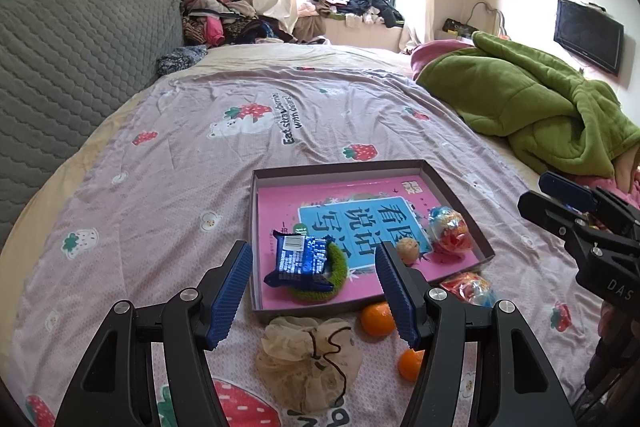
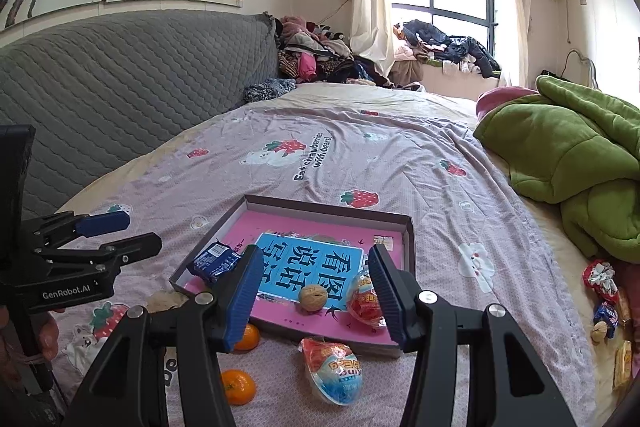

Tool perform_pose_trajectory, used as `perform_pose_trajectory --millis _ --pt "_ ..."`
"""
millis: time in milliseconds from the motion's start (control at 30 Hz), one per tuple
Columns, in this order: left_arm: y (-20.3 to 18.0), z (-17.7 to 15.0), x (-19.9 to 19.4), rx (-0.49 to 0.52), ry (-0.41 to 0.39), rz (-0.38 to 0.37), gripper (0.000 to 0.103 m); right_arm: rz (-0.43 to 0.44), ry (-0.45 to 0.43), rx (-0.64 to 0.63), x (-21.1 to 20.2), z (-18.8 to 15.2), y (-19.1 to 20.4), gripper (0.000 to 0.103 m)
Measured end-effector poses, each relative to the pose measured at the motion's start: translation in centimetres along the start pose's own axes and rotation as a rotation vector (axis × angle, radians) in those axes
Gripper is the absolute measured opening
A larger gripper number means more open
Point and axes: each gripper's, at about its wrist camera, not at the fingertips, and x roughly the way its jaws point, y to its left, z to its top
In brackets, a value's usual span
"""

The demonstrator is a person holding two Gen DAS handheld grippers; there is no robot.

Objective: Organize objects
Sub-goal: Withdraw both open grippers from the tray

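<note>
Two small orange tangerines [image 2: 238, 385], a foil-wrapped snack egg [image 2: 333, 370] and a beige mesh pouch [image 1: 308, 363] still lie on the bed outside the shallow cardboard tray [image 1: 454, 195], which already holds several items, while both grippers' fingers [image 1: 232, 291] stand apart, empty.

A matt cardboard tray [image 1: 452, 195] is seen on a soft printed cloth quilt [image 1: 192, 163]. A glossy paper book cover [image 1: 352, 219] and a shiny crinkled foil packet [image 1: 302, 259] are shown inside it. Ribbed rubber-like pads [image 1: 234, 291] are fitted on matt black plastic fingers.
</note>
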Motion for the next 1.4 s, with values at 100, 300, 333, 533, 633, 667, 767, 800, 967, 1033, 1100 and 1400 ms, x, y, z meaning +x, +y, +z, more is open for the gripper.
perform_pose_trajectory --millis 100,300,333,533,633,667,767,800,967,1033,1100,1400 --pt "-0.3 -0.2 -0.6 0.001 -0.003 -0.010 0.066 0.007 -0.009 0.006 -0.5 0.0 0.0 0.054" --pt "-0.8 -0.8 -1.7 0.004 -0.012 -0.015 0.066 0.007 -0.023 0.014 -1.4 -0.1 0.1 0.057" --pt "-0.8 -0.9 -1.8 0.004 -0.013 -0.014 0.066 0.005 -0.029 0.017 -1.6 -0.1 0.1 0.057" --pt "-0.8 -1.5 -2.5 -0.005 -0.012 -0.014 0.066 0.010 -0.033 0.020 -2.1 -0.2 0.2 0.058" --pt "-0.8 -1.9 -2.7 -0.016 -0.008 -0.021 0.066 0.014 -0.033 0.021 -2.3 -0.4 0.5 0.058" --pt "-0.9 -2.1 -2.7 -0.018 -0.006 -0.019 0.066 0.017 -0.031 0.018 -2.3 -0.4 0.6 0.058" --pt "-1.0 -2.6 -2.6 -0.017 0.000 -0.011 0.067 0.019 -0.024 0.013 -2.4 -0.7 1.1 0.058" --pt "-1.1 -2.8 -2.6 -0.016 0.002 -0.012 0.067 0.020 -0.023 0.011 -2.4 -0.8 1.2 0.058" --pt "-1.2 -3.8 -2.3 -0.019 0.019 -0.003 0.067 0.023 -0.007 0.002 -2.3 -1.4 1.9 0.058" --pt "-1.1 -4.0 -2.4 -0.020 0.022 -0.002 0.067 0.023 -0.003 -0.002 -2.4 -1.6 2.1 0.058" --pt "-1.0 -4.2 -2.5 -0.022 0.020 0.003 0.067 0.022 0.001 -0.001 -2.4 -1.8 2.2 0.058" --pt "-0.1 -5.6 -2.0 -0.039 0.040 0.019 0.067 0.028 0.023 -0.002 -2.4 -2.9 2.6 0.059"
